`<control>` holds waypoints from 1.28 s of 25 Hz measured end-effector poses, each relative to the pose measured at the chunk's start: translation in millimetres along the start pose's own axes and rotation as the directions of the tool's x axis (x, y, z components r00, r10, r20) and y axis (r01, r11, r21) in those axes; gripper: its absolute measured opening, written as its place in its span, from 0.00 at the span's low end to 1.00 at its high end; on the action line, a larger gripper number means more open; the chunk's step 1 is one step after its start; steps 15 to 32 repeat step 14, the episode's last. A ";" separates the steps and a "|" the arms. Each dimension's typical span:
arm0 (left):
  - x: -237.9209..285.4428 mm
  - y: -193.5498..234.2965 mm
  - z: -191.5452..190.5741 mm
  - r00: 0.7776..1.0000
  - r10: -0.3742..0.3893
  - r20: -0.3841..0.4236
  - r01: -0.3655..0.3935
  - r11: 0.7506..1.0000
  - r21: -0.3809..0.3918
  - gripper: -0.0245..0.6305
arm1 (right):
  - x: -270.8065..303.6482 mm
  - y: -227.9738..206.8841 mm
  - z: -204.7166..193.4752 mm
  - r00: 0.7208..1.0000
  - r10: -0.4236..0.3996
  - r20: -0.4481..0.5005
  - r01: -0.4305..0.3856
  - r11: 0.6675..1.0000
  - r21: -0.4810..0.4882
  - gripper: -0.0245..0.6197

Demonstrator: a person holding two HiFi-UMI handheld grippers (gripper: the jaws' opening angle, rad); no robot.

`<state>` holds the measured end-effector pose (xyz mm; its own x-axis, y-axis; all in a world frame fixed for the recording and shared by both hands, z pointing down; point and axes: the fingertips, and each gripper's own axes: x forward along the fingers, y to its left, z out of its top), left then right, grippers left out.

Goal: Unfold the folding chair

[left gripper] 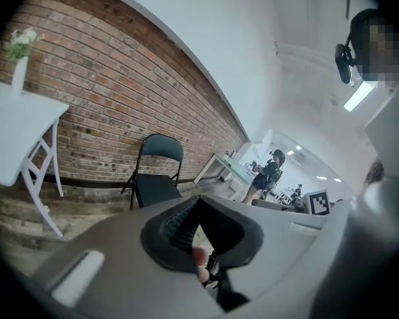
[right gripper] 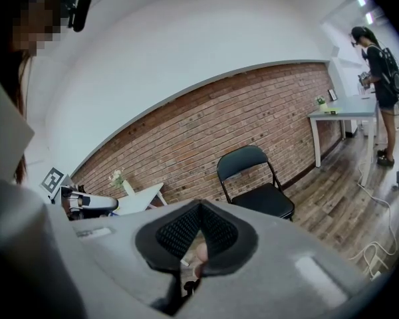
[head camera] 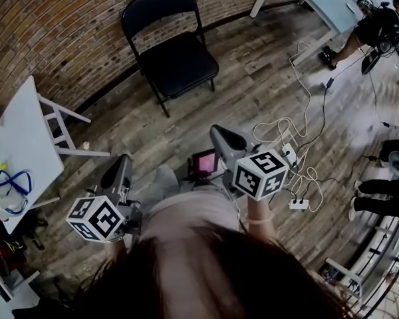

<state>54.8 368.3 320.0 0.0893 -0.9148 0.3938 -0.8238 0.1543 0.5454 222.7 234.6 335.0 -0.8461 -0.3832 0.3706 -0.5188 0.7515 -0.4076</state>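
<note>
Jaws closed and empty, the left hand-held gripper (head camera: pixel 120 169) and nearer right hand-held gripper (head camera: pixel 223 138) face the far, already-open folding chair (head camera: pixel 174 52).

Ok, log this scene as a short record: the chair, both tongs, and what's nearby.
chair: black metal folding chair, already unfolded, upright on the wooden plank floor, by the red brick wall
left tongs: shut, empty, well short of the chair
right tongs: shut, empty, well short of the chair
nearby: white table left of the chair in the head view
</note>
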 end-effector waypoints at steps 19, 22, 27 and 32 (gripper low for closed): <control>8.0 -14.7 -9.7 0.998 -0.054 -0.043 0.057 0.997 0.052 0.04 | -8.3 -11.1 -2.6 1.000 -0.022 0.007 0.022 1.000 0.014 0.03; 8.0 -14.7 -9.7 0.998 -0.054 -0.043 0.057 0.997 0.052 0.04 | -8.3 -11.1 -2.6 1.000 -0.022 0.007 0.022 1.000 0.014 0.03; 8.0 -14.7 -9.7 0.998 -0.054 -0.043 0.057 0.997 0.052 0.04 | -8.3 -11.1 -2.6 1.000 -0.022 0.007 0.022 1.000 0.014 0.03; 8.0 -14.7 -9.7 0.998 -0.054 -0.043 0.057 0.997 0.052 0.04 | -8.3 -11.1 -2.6 1.000 -0.022 0.007 0.022 1.000 0.014 0.03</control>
